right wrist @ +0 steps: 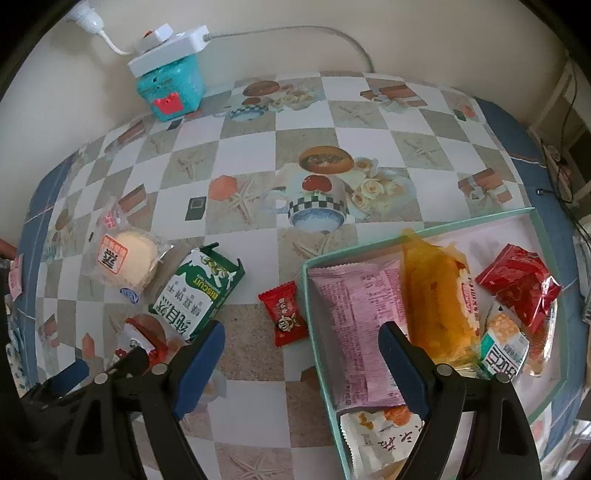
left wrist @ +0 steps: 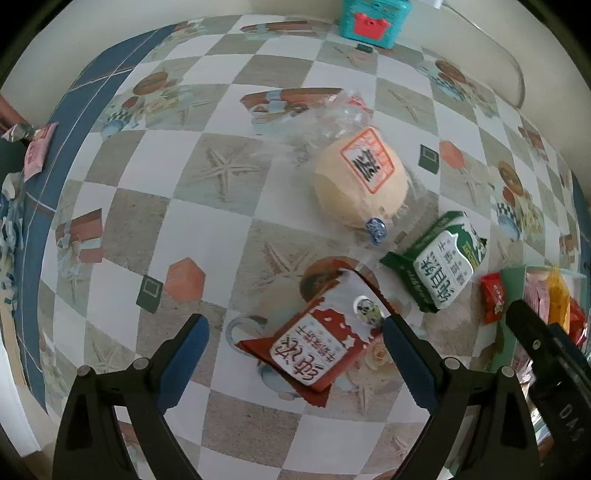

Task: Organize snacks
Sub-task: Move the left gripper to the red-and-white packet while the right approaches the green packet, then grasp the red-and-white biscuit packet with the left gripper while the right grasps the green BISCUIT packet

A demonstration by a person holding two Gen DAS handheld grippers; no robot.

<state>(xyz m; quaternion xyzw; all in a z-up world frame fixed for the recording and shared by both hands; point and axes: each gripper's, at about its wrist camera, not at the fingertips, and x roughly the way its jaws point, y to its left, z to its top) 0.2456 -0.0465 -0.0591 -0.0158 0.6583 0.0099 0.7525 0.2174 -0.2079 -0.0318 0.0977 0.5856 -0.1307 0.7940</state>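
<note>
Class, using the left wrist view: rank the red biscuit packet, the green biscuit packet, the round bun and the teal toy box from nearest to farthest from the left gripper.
1. Red biscuit packet, between the open left gripper fingers.
2. Green biscuit packet, to the right.
3. Round bun, mid-table.
4. Teal toy box, against the wall.

We logged a glossy printed tablecloth [right wrist: 369, 122], clear crinkled film on the bun [left wrist: 364, 182], shiny foil-like red candy wrapper [right wrist: 283, 313], matt black plastic gripper arms.
</note>
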